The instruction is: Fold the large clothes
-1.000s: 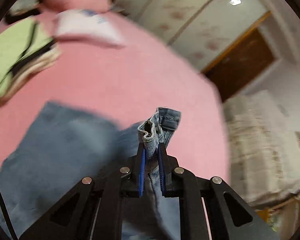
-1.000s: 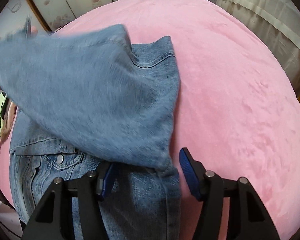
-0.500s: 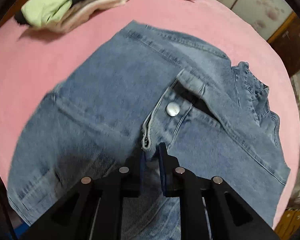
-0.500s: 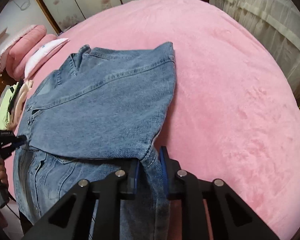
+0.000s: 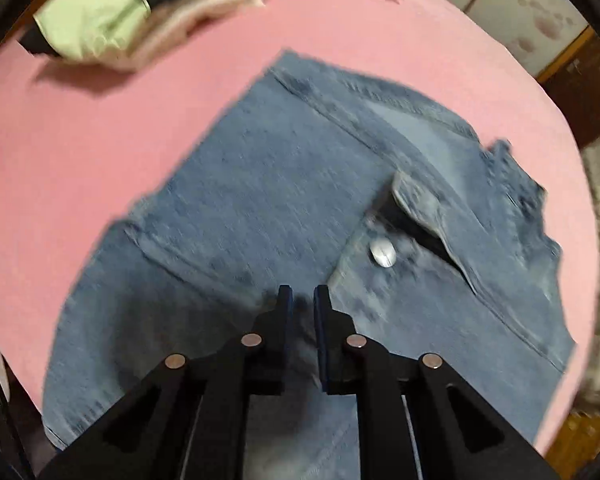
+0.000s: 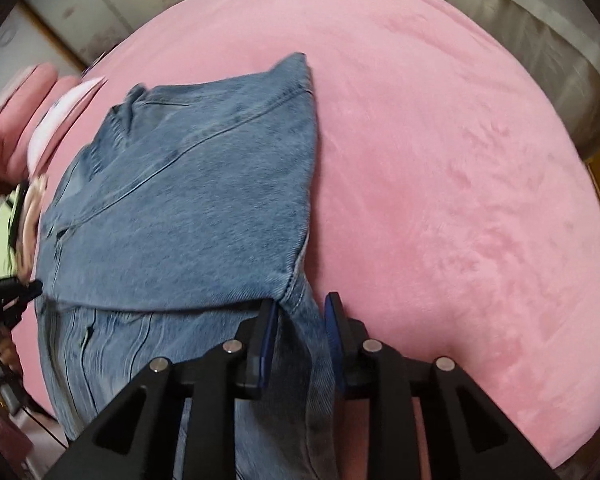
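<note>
A blue denim jacket [image 5: 284, 216] lies folded over on the pink bed; it also shows in the right wrist view [image 6: 204, 200]. Its metal button [image 5: 383, 254] sits just ahead and right of my left gripper [image 5: 300, 294], whose fingers stand slightly apart over the denim with nothing between them. My right gripper [image 6: 302, 304] has its fingers apart around the folded corner of the jacket, no longer pinching it. The left gripper also shows in the right wrist view [image 6: 8, 294] at the jacket's left edge.
A stack of folded clothes, green on top [image 5: 140, 12], lies on the pink bed [image 6: 460, 200] beyond the jacket. Pink pillows [image 6: 40, 120] sit at the head. A curtain [image 6: 540, 40] and wardrobe doors [image 5: 540, 12] border the bed.
The lifted half of the jacket came down onto the rest. Both grippers, shut on denim half a second ago, have opened a little and let go.
</note>
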A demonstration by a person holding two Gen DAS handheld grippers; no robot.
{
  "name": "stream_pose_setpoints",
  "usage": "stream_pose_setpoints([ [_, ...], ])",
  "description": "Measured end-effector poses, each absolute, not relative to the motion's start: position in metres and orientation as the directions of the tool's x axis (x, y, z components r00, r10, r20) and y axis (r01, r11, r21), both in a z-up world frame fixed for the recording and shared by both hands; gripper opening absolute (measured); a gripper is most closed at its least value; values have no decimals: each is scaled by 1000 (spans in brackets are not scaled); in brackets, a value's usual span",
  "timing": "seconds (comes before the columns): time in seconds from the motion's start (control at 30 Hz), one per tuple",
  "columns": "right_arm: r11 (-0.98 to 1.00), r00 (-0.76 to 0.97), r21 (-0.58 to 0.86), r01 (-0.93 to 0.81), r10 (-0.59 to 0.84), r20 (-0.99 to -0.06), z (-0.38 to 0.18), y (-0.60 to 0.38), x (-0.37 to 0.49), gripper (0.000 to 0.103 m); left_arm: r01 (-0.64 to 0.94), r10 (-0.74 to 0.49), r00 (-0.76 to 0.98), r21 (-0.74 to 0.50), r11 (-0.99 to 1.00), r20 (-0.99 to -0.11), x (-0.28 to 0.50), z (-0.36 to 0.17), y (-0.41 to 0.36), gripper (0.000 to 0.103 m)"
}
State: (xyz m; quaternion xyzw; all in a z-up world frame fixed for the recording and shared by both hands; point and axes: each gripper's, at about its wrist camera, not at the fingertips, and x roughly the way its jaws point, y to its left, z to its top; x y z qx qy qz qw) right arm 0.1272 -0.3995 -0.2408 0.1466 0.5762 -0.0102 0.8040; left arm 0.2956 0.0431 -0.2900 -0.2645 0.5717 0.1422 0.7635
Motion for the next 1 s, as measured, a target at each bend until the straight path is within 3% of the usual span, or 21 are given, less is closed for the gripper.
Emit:
stream_pose_setpoints([
  [0.03,956,344,234,179,162,-925,-238,-401,126,24,-513,-116,294,-259,818,-949,294,-292,41,29],
  [0.07,951,362,257,173,181,-914,-233,-403,124,24,-511,-142,276,-270,816,-951,292,-295,38,57],
  [0.13,940,387,293,174,208,-898,-228,-405,124,24,-512,-162,252,-273,814,-954,289,-302,33,81],
  [0.3,935,373,304,184,219,-901,-232,-405,132,24,-500,-105,234,-213,839,-966,295,-313,17,79],
  [0.33,936,371,300,184,217,-903,-233,-403,134,24,-491,-79,238,-190,850,-968,297,-314,13,59],
  [0.37,938,370,294,184,211,-905,-233,-401,135,24,-486,-22,226,-132,864,-974,299,-314,8,50],
  [0.43,942,369,280,184,198,-908,-233,-399,136,24,-483,6,217,-102,870,-976,302,-316,3,44],
  [0.47,943,367,277,187,194,-910,-233,-400,135,24,-480,4,240,-115,870,-971,300,-313,1,32],
  [0.57,949,360,261,177,184,-915,-232,-398,137,24,-456,30,280,-106,883,-959,297,-299,-5,24],
  [0.83,961,360,245,129,185,-915,-226,-392,146,24,-489,79,277,-70,870,-958,292,-297,-4,24],
  [0.9,964,370,239,120,180,-912,-222,-392,147,24,-494,119,233,-12,869,-965,296,-304,-11,31],
  [0.97,964,397,244,105,184,-899,-214,-391,148,24,-494,205,204,80,866,-957,301,-300,-22,52],
  [1.0,963,414,253,94,193,-889,-208,-389,149,24,-484,261,200,137,864,-944,301,-294,-28,56],
])
